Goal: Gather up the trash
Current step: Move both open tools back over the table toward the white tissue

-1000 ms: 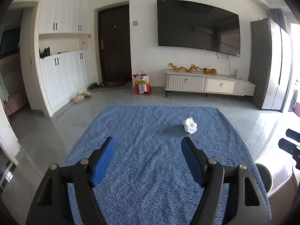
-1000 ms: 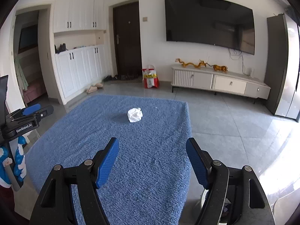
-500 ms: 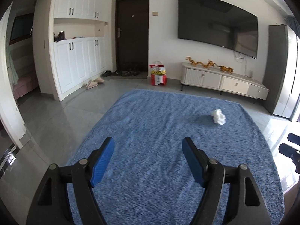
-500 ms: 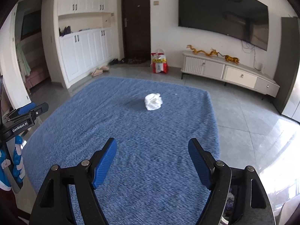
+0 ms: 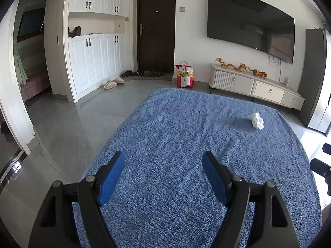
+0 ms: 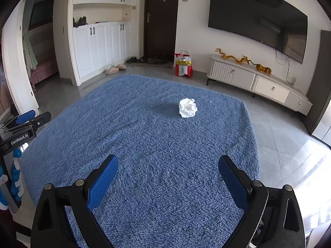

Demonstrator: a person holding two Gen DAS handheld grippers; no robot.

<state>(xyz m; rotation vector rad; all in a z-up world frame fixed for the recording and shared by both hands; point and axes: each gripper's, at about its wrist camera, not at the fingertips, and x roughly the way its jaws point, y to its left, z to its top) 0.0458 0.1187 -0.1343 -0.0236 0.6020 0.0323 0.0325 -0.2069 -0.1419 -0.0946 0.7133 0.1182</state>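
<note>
One crumpled wad of white paper (image 6: pixel 187 107) is the only trash in sight, and it serves as the landmark for everything else. It sits on the blue shag rug (image 6: pixel 144 144), toward the far side of the pile, with nothing touching it.

Far left of the wad, white cabinets (image 6: pixel 99 47) line the wall, and a pair of slippers (image 6: pixel 115 68) lies on the tile at their foot. The left gripper (image 5: pixel 163 174) hangs over the rug well short of the wad and off to its left, blue pads spread wide, holding nothing. In its view the wad (image 5: pixel 257 120) lies up and to the right, so this hand looks poorly placed for the pick.

The right gripper (image 6: pixel 168 178) is the better candidate: the wad lies almost dead ahead of it, only slightly right of centre between the fingers, though well apart from the tips. Its jaws are also wide and empty.

To do this well, I would drive that gripper forward and down, keep the opening wide until the pads straddle the paper, then close low enough to catch the bulk of the ball without snagging rug fibres. Crumpled paper should compress easily, so a firm close seems safe.

Beyond the wad stands a red bag (image 6: pixel 183 65); to its right, a TV console (image 6: pixel 258 82).
</note>
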